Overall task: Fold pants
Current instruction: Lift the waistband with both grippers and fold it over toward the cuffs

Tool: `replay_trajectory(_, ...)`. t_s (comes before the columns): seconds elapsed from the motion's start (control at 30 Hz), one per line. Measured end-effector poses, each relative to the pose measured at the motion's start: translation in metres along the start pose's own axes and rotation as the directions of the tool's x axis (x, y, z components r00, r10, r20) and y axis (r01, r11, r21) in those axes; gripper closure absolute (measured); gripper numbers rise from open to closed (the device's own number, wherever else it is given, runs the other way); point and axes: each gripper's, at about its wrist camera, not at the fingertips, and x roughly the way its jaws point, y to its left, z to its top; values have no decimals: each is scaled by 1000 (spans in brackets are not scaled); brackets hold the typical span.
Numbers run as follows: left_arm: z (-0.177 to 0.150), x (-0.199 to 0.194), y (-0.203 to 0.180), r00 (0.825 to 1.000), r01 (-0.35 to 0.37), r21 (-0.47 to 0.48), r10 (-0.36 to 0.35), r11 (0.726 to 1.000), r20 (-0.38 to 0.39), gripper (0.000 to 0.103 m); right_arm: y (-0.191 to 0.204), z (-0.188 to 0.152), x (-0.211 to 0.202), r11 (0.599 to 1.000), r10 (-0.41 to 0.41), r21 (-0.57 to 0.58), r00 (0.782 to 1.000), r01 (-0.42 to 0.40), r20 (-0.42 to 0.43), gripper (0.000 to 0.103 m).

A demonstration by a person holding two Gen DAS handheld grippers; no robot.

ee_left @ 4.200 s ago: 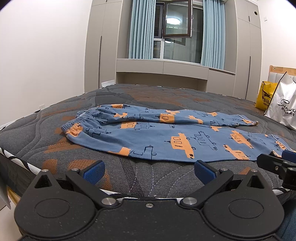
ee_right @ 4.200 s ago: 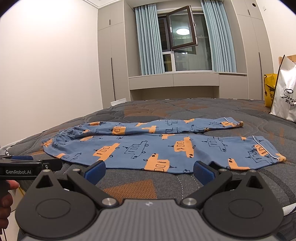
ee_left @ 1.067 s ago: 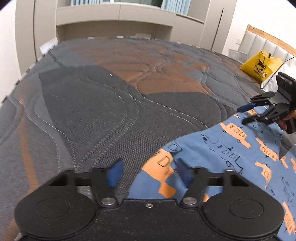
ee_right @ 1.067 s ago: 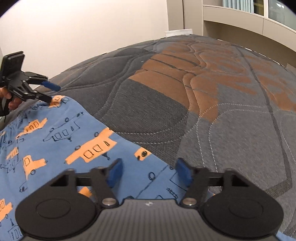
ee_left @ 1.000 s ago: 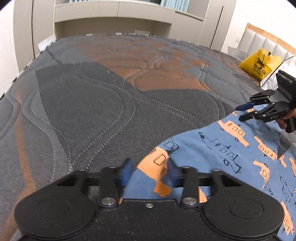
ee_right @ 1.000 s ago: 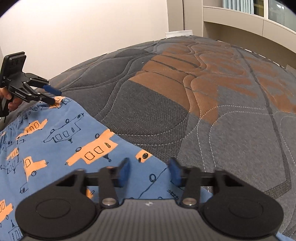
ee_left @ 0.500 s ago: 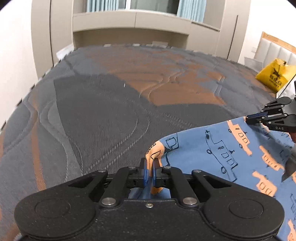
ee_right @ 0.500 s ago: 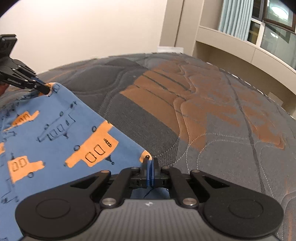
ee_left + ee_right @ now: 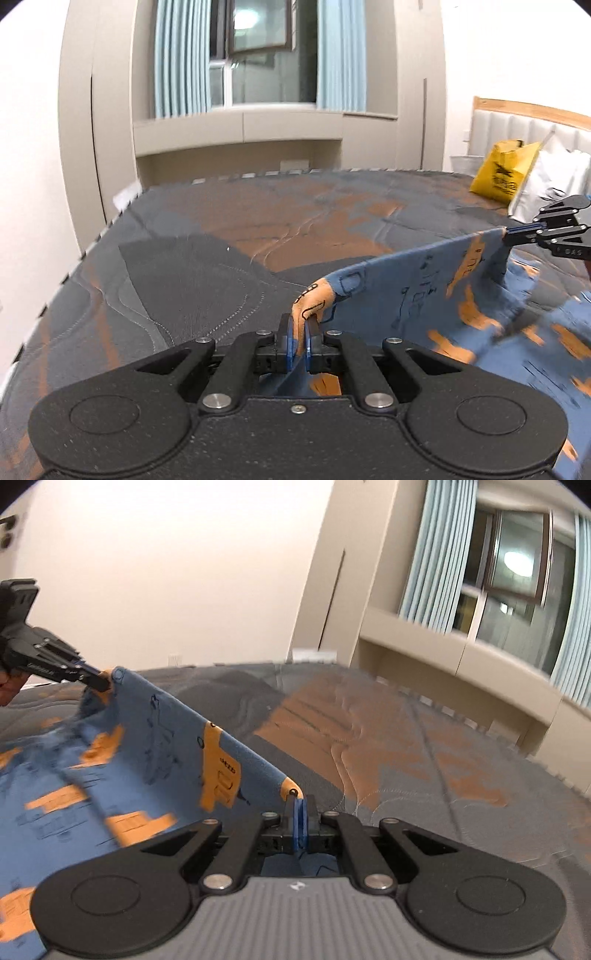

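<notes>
The blue pants (image 9: 436, 295) with orange vehicle prints hang in the air over the bed, their top edge stretched taut between both grippers. My left gripper (image 9: 300, 334) is shut on one corner of that edge. My right gripper (image 9: 298, 814) is shut on the other corner of the pants (image 9: 155, 746). In the left wrist view the right gripper (image 9: 517, 230) shows at the far right, pinching the cloth. In the right wrist view the left gripper (image 9: 94, 677) shows at the upper left, doing the same. The rest of the fabric sags down toward the mattress.
The quilted grey and orange mattress (image 9: 207, 251) spreads ahead. A yellow bag (image 9: 502, 173) and a white bag (image 9: 550, 184) lean at the headboard (image 9: 532, 122). Beige cabinets and a curtained window (image 9: 258, 55) stand beyond the bed's far edge.
Both grippers closed on the pants' far edge about a second ago. Since then they have lifted it off the mattress and pulled it back, so the cloth hangs between them.
</notes>
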Motion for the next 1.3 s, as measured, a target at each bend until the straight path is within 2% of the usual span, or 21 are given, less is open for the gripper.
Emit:
replay_trajectory(0.2,-46,-60,-38,999,5,81,-9,997,44,97,57,-33,-84,999,-32,-1,998,33,61,101)
replay_trajectory(0.33,-80,-73,-52,1000,5,120,-6,993,8,97,99,-63,-116,998,-56,-31,997,58,51,101)
replay_trajectory(0.53,-116,-73,-61,999,3,116,2,993,-43,97,139,-100,-115,997,-74,-33,997,73,-29,101)
replay_trajectory(0.63,-121,-76,-61,999,4,97,0,995,-41,97,143,-107,-114,994,-101,-31,994,100,-40,101)
replay_trajectory(0.87,-137,-88,-67,1000,17,73,-16,997,-18,98,142,-108,-132,992,-126,-11,992,126,-6,101)
replay_trajectory(1.03,-148,-86,-67,1000,13,55,-12,998,-24,98,154,-129,-126,991,-125,-47,991,123,-52,102)
replay_trajectory(1.1,-146,-86,-69,1000,13,54,-12,998,-27,94,153,-136,-121,992,-123,-44,990,120,-69,103)
replay_trajectory(1.13,-146,-88,-71,1000,12,45,-11,999,-23,89,152,-138,-119,993,-117,-40,990,114,-78,103)
replay_trajectory(1.17,-144,-90,-72,1000,13,30,-13,999,-14,75,150,-139,-119,993,-117,-37,990,115,-73,102)
replay_trajectory(1.2,-143,-92,-75,1000,19,12,-19,1000,-8,66,147,-139,-120,993,-118,-24,991,116,-68,101)
replay_trajectory(1.23,-143,-94,-80,1000,21,0,-21,1000,2,44,145,-140,-122,994,-113,-11,991,112,-66,91)
replay_trajectory(1.27,-142,-97,-86,1000,17,-10,-17,1000,20,25,143,-140,-125,994,-110,5,992,110,-60,70)
replay_trajectory(1.3,-141,-99,-93,999,8,-22,-7,1000,42,18,138,-141,-130,993,-117,21,992,118,-50,57)
